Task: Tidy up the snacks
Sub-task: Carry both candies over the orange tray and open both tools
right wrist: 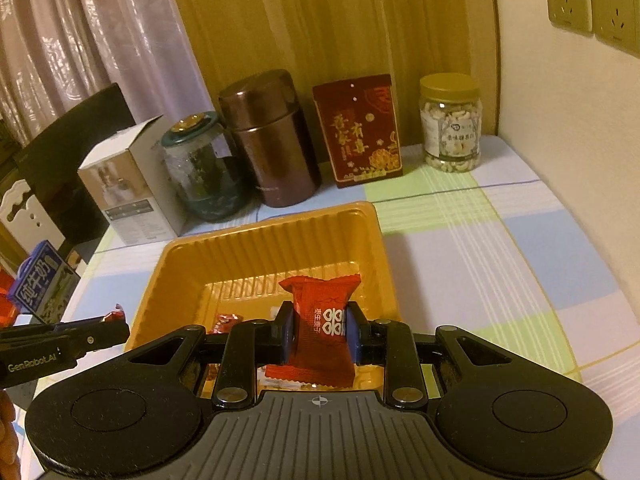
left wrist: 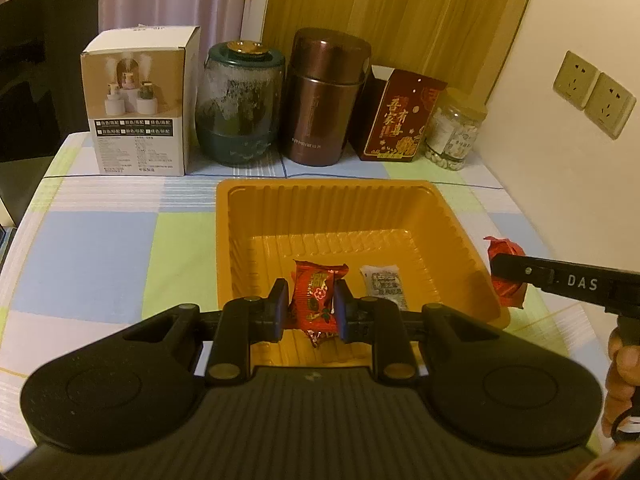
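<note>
While both tools hover at orange tray (left wrist: 460, 232), risk is crowding. Left tool (left wrist: 310, 304) clenched on patterned red candy (left wrist: 314, 296) above tray floor, beside white packet (left wrist: 384, 286) lying in tray. Right tool (right wrist: 320, 330) clenched on plain red snack (right wrist: 322, 320) over tray's near edge. Early release there: snack may drop outside onto table (right wrist: 500, 260). Tools may collide.

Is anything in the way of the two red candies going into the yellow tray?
Nothing visible blocks them. The left gripper holds a patterned red candy over the open yellow tray. The right gripper holds a plain red candy at the tray's edge. Only a small white packet lies inside.
</note>
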Tool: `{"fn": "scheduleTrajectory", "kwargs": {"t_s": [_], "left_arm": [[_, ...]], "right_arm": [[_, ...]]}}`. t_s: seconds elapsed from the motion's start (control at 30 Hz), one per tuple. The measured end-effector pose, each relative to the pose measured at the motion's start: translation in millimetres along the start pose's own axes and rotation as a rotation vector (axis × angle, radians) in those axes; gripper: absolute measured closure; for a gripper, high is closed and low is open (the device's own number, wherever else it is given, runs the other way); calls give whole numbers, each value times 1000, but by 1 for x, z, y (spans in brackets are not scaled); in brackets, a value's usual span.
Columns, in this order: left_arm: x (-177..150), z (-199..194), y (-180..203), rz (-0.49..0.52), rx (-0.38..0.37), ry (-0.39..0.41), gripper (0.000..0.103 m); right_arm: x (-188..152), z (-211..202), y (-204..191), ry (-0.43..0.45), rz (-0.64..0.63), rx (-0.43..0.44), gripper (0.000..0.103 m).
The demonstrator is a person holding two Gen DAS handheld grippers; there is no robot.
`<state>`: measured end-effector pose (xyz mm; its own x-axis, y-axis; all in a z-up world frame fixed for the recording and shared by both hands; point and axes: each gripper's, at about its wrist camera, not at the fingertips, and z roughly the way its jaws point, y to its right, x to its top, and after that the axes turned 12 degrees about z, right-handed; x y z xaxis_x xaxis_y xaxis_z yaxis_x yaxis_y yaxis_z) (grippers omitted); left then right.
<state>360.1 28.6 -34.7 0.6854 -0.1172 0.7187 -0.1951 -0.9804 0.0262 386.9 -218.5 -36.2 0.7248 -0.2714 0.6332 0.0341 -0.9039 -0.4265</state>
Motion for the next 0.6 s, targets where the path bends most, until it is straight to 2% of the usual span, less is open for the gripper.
{"fn": "scheduleTrajectory", "kwargs": {"t_s": [0.1, 0.2, 0.6], "left_arm": [[1, 8, -1, -6, 8, -12, 81], [0, 10, -6, -32, -6, -5, 75], [-8, -8, -7, -26, -5, 10, 75]], "right_arm": [[-1, 2, 2, -6, 5, 1, 76], [0, 3, 3, -5, 8, 5, 76], [1, 2, 1, -7, 10, 3, 76]]}}
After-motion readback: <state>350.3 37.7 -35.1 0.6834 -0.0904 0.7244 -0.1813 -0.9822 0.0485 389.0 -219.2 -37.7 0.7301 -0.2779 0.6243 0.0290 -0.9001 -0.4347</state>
